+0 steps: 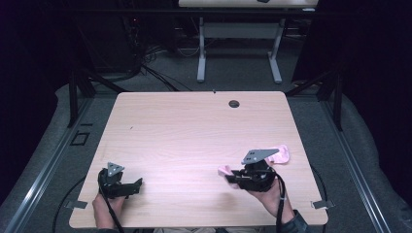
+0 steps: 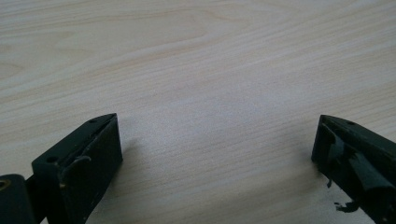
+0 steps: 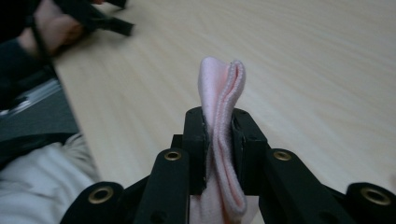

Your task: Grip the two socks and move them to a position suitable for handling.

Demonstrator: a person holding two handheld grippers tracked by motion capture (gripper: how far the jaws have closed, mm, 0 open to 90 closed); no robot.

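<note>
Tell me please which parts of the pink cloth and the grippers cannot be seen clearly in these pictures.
- Pink cloth, high view: its middle is hidden under the right gripper.
- Pink cloth, right gripper view: its lower end is cut off by the bottom edge.
- Left gripper, high view: too small and dark to judge its jaws.

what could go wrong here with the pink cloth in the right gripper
1. The right gripper pinches only a folded edge of the pink cloth, so it may slip out if tugged.
2. The cloth's far end trails behind the gripper and may drag on the table.
3. The left gripper stands open and holds nothing, so it gives no support.
</note>
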